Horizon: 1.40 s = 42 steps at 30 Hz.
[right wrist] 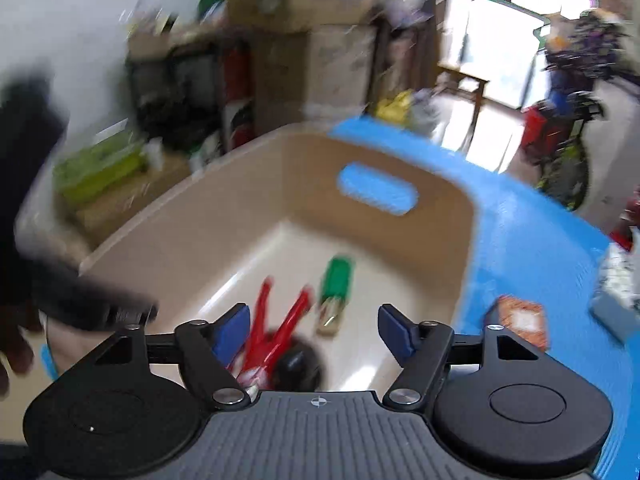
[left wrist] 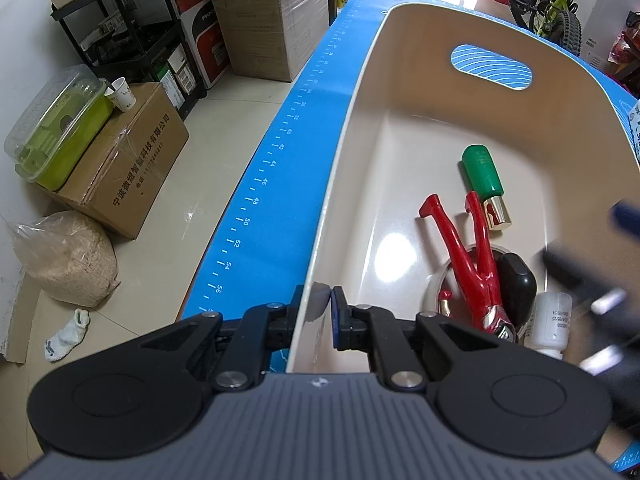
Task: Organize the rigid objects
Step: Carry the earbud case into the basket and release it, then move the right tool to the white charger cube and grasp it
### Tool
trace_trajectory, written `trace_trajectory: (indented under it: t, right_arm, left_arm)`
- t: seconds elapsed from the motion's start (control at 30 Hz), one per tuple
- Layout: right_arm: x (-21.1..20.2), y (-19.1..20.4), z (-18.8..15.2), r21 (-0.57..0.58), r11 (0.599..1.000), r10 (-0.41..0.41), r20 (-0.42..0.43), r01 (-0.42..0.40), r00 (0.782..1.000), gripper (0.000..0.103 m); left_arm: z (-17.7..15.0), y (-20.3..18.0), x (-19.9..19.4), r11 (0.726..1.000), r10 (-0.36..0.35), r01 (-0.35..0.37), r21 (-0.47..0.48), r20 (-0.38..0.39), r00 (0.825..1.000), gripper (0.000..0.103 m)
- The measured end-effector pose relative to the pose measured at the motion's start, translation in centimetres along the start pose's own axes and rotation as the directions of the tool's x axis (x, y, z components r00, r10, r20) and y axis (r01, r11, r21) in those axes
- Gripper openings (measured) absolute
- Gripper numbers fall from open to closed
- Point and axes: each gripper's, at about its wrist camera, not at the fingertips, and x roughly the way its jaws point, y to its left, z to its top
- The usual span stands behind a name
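A beige bin [left wrist: 352, 128] stands on the blue mat [left wrist: 288, 132]. My left gripper [left wrist: 318, 314] is shut on the bin's near left rim, one finger outside and one inside. Inside the bin lie a red toy figure [left wrist: 468, 256], a green bottle with a gold cap [left wrist: 482, 174], a black object [left wrist: 518, 280] and a small white bottle [left wrist: 552, 320]. My right gripper [right wrist: 314, 330] is open and empty above the bin [right wrist: 192, 232], over the red figure [right wrist: 280, 328] and the green bottle [right wrist: 336, 280]. It shows as a dark blur at the right of the left wrist view [left wrist: 588, 280].
The mat's left edge drops to a floor with cardboard boxes [left wrist: 124, 160], a green container [left wrist: 60, 132], a sack [left wrist: 64, 260] and a black shelf [left wrist: 132, 32]. A bike [left wrist: 552, 4] stands behind. A small orange packet [right wrist: 520, 320] lies on the mat [right wrist: 532, 240] right of the bin.
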Motion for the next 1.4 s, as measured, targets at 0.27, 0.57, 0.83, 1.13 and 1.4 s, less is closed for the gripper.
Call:
trace_trajectory:
  t: [0.27,0.57,0.83,1.13,1.4]
  right_arm:
    - [-2.4,-7.3,1.1,0.190,0.973,-0.152,0.116,0.128,0.982,0.076]
    - [1.5,-13.8,-1.6,0.310,0.931,-0.216,0.040,0.193,0.976,0.075]
    - [5.6,-13.3,-4.2,0.250,0.946,-0.199,-0.053,0.205,0.979,0.075]
    - [7.6,-12.8,-5.6,0.253,0.946,-0.184,-0.087,0.201,0.979,0.073]
    - [7.7,-13.3,-5.7,0.246,0.959,-0.119,-0.100,0.141,0.988,0.071]
  left_arm:
    - [-0.1,0.1,0.1,1.000,-0.002,0.002,-0.009,0.001,1.000,0.014]
    - [0.0,0.4,0.3,1.000,-0.004,0.004,-0.017,-0.002,1.000,0.014]
    - [0.1,0.4,0.3,1.000,-0.005,0.005,-0.014,-0.002,1.000,0.014]
    - [0.1,0.4,0.3,1.000,-0.001,0.001,-0.011,-0.001,1.000,0.014]
    - [0.0,0.3,0.3,1.000,-0.001,0.001,-0.010,-0.001,1.000,0.014]
